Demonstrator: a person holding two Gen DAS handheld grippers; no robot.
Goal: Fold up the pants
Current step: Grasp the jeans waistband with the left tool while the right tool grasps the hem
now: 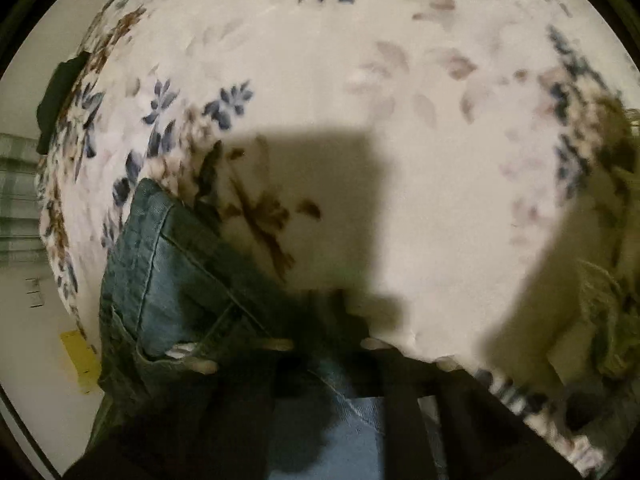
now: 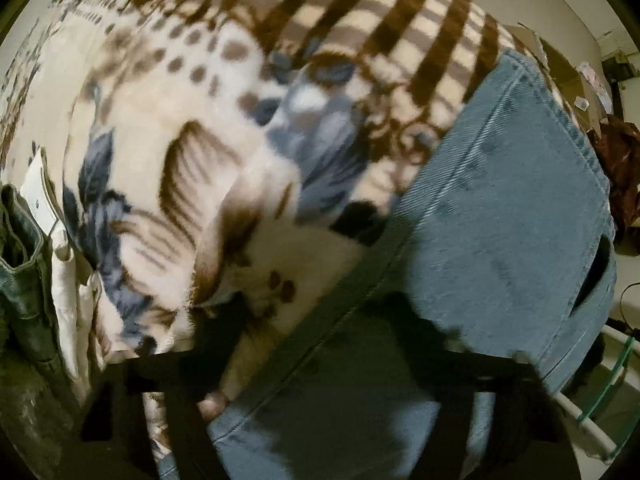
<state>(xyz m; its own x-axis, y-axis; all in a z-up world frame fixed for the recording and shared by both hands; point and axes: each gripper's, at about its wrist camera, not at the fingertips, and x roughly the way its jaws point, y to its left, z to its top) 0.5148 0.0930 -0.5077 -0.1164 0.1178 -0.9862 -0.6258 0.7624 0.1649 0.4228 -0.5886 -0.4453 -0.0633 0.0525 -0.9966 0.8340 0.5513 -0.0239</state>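
Observation:
Blue denim pants (image 1: 168,280) lie on a floral blanket (image 1: 320,80) at the lower left of the left wrist view. My left gripper (image 1: 328,344) is low over the pants, its dark fingers (image 1: 256,400) astride the denim; the blur and shadow hide whether it pinches the cloth. In the right wrist view the pants (image 2: 512,208) run from the upper right down to the bottom centre over the blanket (image 2: 200,160). My right gripper (image 2: 320,360) sits on the denim, its dark fingers (image 2: 452,420) partly over it; the grip is blurred.
A dark green cloth (image 1: 60,92) hangs off the blanket's left edge. Floor with a yellow patch (image 1: 80,356) lies at the left. More denim (image 2: 24,264) is bunched at the left of the right wrist view. A dark red cloth (image 2: 620,160) lies at the right.

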